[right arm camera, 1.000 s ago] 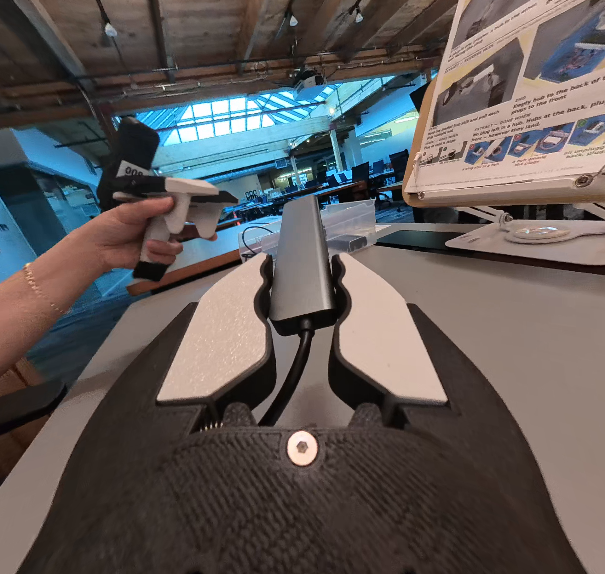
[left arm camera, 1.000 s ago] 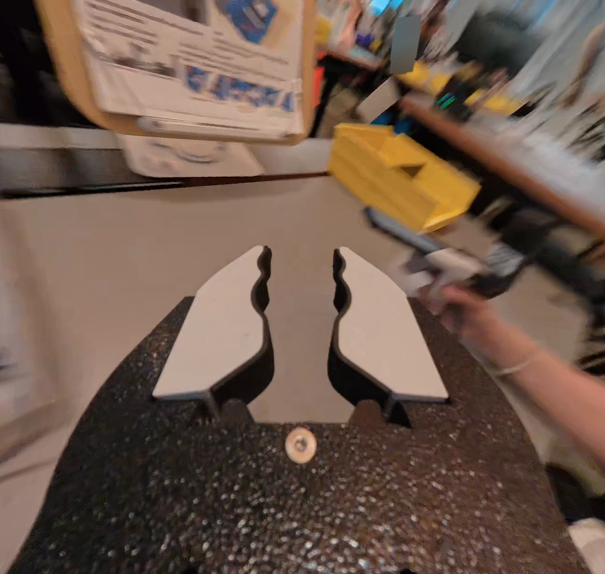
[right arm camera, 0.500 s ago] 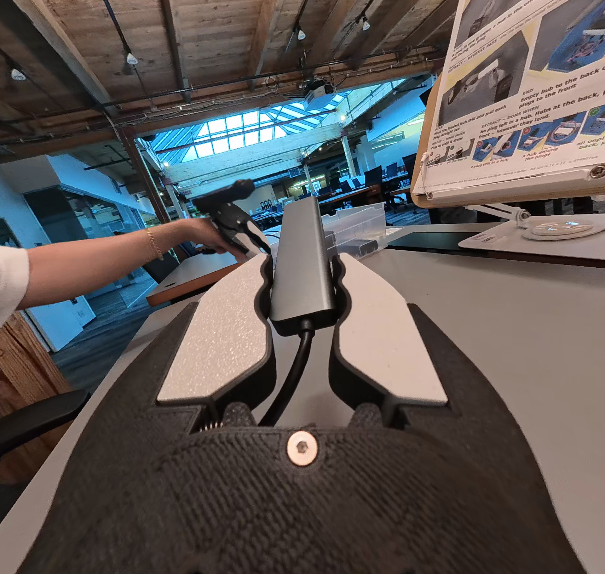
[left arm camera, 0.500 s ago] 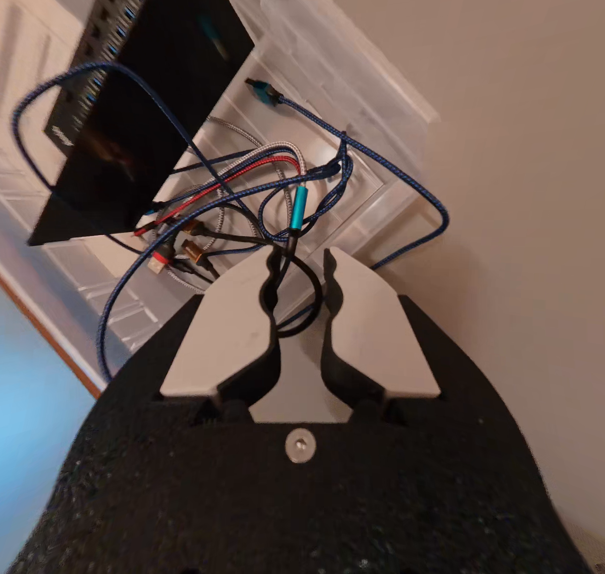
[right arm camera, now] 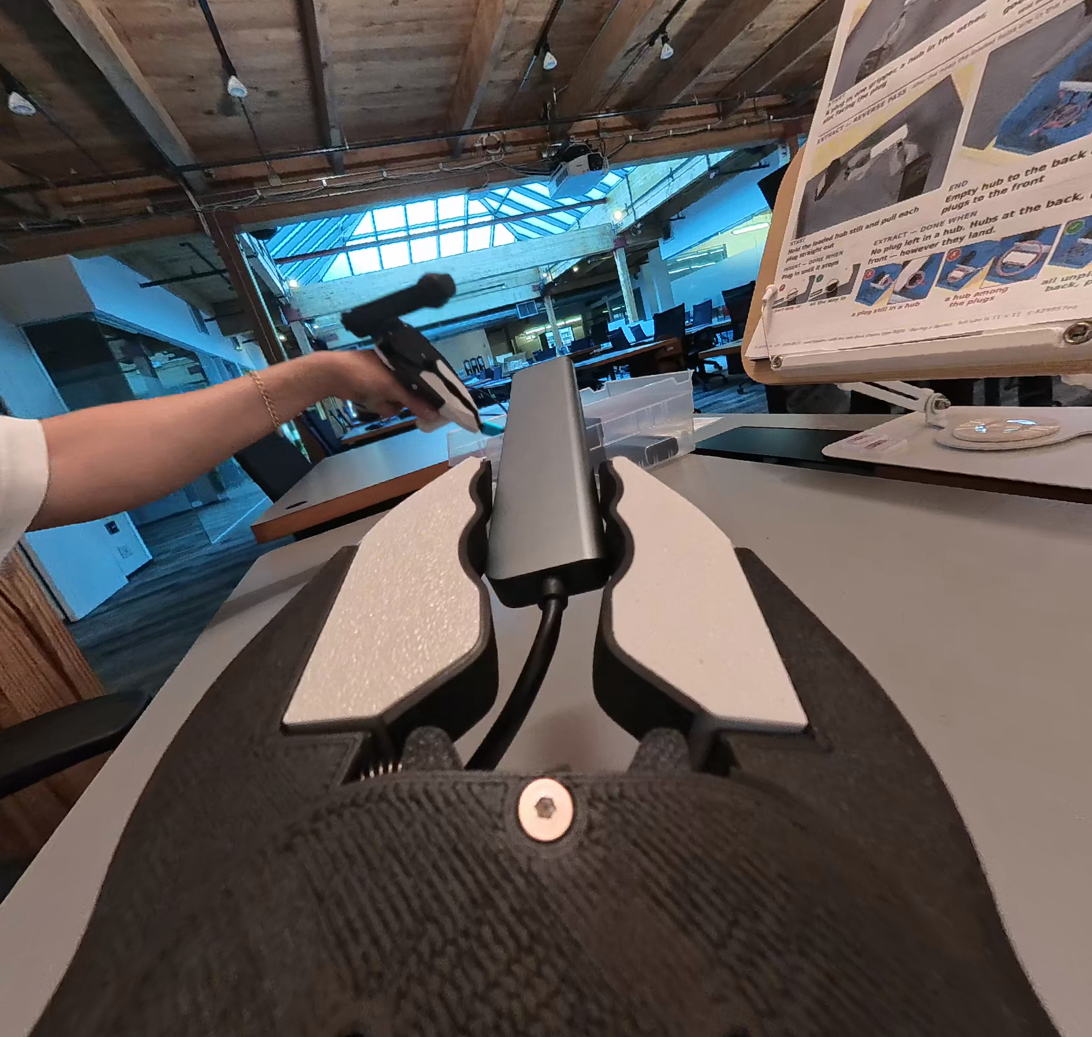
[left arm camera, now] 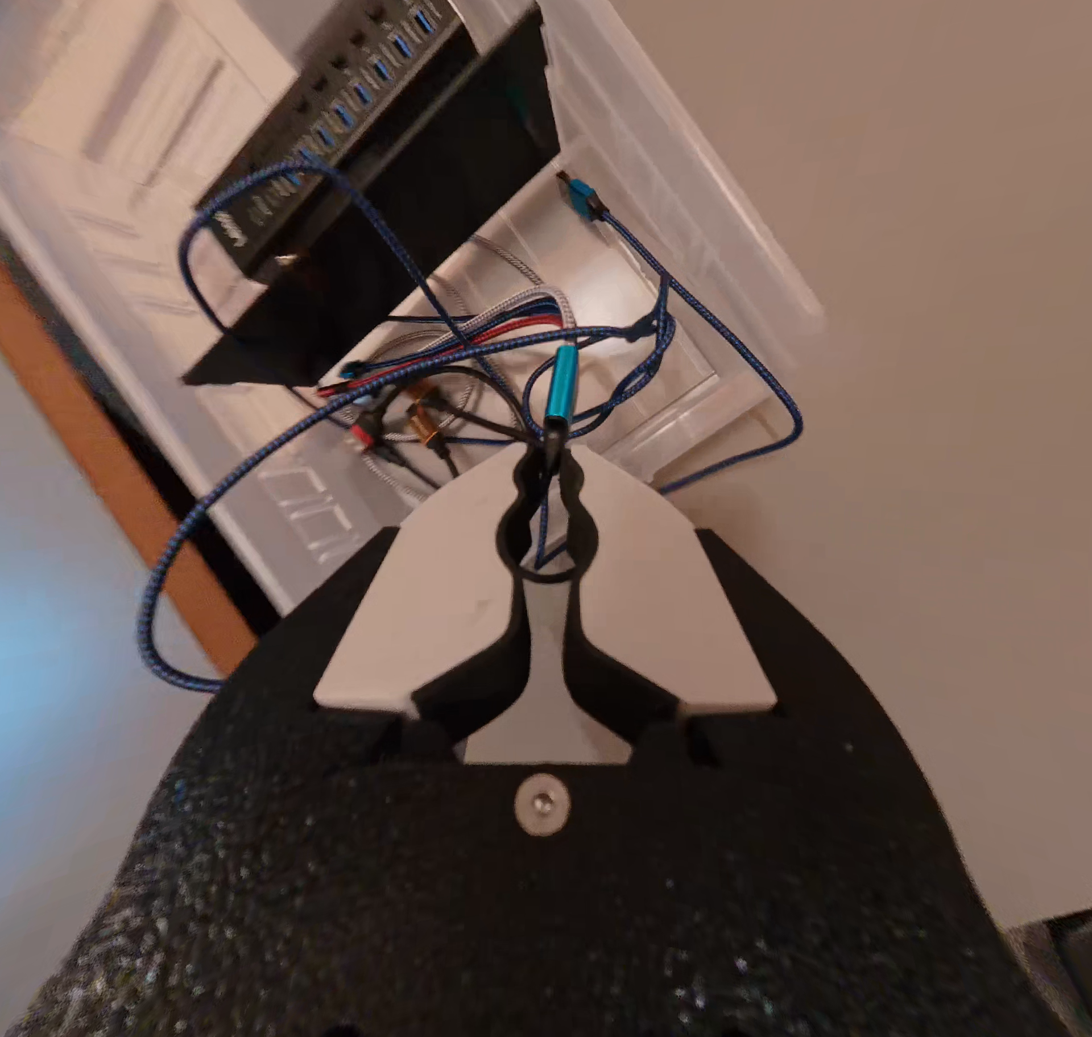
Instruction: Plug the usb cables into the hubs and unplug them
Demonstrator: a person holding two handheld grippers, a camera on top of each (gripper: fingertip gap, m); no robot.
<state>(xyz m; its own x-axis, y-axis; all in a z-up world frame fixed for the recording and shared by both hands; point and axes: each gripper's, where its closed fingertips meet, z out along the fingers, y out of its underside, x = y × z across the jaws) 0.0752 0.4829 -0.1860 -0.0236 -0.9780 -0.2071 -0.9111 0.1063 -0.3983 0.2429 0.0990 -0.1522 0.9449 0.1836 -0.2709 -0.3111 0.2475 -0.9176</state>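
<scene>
My left gripper [left arm camera: 546, 462] is shut on the black tail of a teal USB plug [left arm camera: 561, 382] on a blue braided cable [left arm camera: 733, 347], above a clear plastic bin [left arm camera: 668, 140] of tangled cables. A black multi-port hub [left arm camera: 366, 140] lies in that bin. My right gripper [right arm camera: 543, 471] is shut on a slim grey hub [right arm camera: 546, 465], held above the table with its black cord trailing back between the fingers. The left gripper also shows in the right wrist view [right arm camera: 473, 417], held by a hand at the bin.
A second teal plug [left arm camera: 582, 196] rests on the bin's divider. Red, silver and orange plugs [left arm camera: 413, 412] lie tangled in the bin. An instruction board [right arm camera: 945, 169] on a stand is at the right. The bin [right arm camera: 644, 412] sits at the grey table's [right arm camera: 886, 565] far left edge. Across from one pair of fingers to the other is roughly 40 cm.
My left gripper swung from pointing across the room down to the cable bin and shut on the teal plug's cable end. My right gripper kept hold of the grey hub, nearly still.
</scene>
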